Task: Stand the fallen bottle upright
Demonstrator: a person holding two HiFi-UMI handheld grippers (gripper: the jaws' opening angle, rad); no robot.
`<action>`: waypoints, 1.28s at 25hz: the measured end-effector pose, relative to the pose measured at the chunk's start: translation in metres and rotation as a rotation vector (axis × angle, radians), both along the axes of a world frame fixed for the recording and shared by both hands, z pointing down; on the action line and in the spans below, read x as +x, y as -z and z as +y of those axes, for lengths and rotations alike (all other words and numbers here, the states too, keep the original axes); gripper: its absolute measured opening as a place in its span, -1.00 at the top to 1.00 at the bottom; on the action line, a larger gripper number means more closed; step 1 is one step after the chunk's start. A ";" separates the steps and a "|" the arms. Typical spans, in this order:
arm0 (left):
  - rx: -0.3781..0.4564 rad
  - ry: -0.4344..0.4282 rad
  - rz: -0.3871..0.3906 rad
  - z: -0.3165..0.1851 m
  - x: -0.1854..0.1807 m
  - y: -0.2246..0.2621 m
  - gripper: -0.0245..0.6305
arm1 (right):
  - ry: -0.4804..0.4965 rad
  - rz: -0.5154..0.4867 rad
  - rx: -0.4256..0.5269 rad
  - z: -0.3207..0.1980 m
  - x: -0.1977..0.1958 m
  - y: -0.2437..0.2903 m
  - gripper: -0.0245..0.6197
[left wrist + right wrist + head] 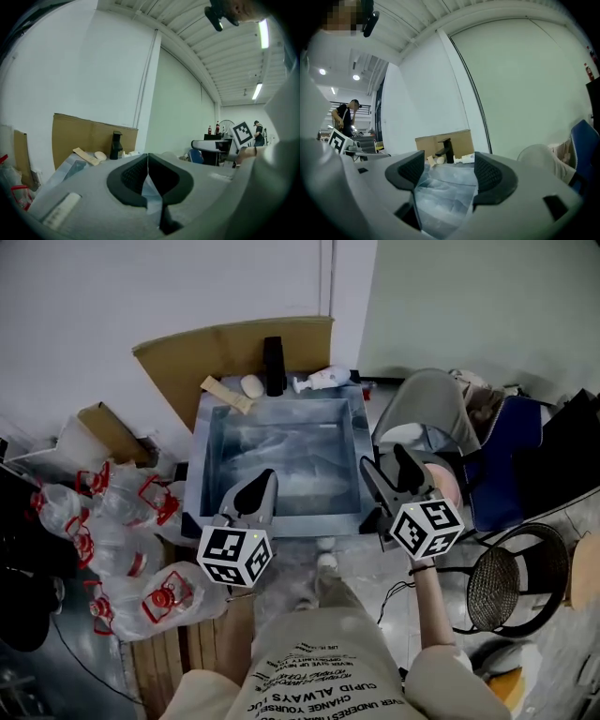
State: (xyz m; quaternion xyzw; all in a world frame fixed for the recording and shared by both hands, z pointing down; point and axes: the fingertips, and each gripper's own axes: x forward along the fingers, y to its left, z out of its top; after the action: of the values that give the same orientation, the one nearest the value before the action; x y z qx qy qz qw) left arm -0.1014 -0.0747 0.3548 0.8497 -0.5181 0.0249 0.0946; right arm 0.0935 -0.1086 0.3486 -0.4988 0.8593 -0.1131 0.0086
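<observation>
Left claw hangs over the near left rim of the steel sink, its jaws pressed together. On the sink's rear ledge, in front of leaning cardboard, the white bottle lies on its side just right of the black tap. Right claw hangs over the near right rim with jaws apart, a grey chair beyond it.
</observation>
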 end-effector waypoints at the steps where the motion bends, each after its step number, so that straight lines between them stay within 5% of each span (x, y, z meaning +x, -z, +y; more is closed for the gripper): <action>1: -0.005 0.001 0.002 -0.008 0.002 -0.001 0.85 | 0.008 0.004 -0.004 -0.011 0.000 -0.001 -0.07; 21: -0.123 0.078 0.032 -0.130 0.019 -0.042 0.85 | 0.250 0.160 -0.056 -0.172 -0.026 -0.033 -0.07; 32: -0.209 0.110 0.079 -0.176 0.028 -0.075 0.85 | 0.472 0.401 -0.015 -0.241 -0.062 -0.055 -0.07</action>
State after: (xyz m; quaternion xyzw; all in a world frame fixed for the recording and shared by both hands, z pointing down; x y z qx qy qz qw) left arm -0.0738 -0.2508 0.4300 0.8058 -0.5544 0.0397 0.2042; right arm 0.0316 -0.3498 0.4036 -0.2979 0.9351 -0.0176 -0.1913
